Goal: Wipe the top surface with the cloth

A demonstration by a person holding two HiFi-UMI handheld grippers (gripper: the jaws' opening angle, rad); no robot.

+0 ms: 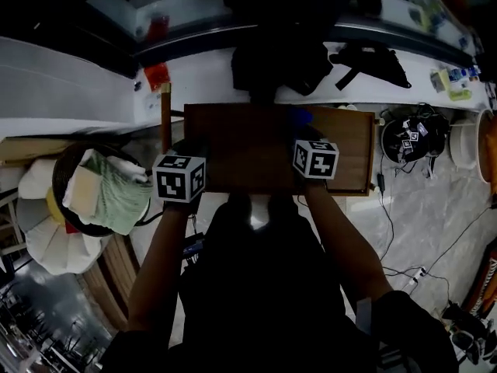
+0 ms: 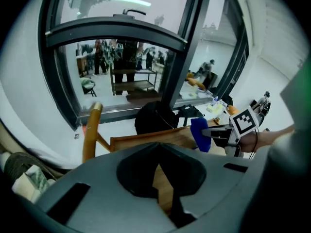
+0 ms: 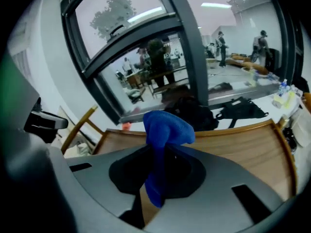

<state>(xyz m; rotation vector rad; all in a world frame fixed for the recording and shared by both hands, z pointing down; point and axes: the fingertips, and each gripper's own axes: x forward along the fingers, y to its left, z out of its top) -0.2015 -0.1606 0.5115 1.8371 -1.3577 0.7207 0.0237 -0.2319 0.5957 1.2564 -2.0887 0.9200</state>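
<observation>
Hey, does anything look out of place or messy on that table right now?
Nothing looks spilled or broken. The one oddity is that the cloth is bunched upright, clamped in the right claw, rather than spread flat on the table.

No readable text, labels, brands or numbers in any view.

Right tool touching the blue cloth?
Touching. The right gripper view shows the blue cloth pinched between the jaws of the right tool, its bunched end sticking out.
</observation>
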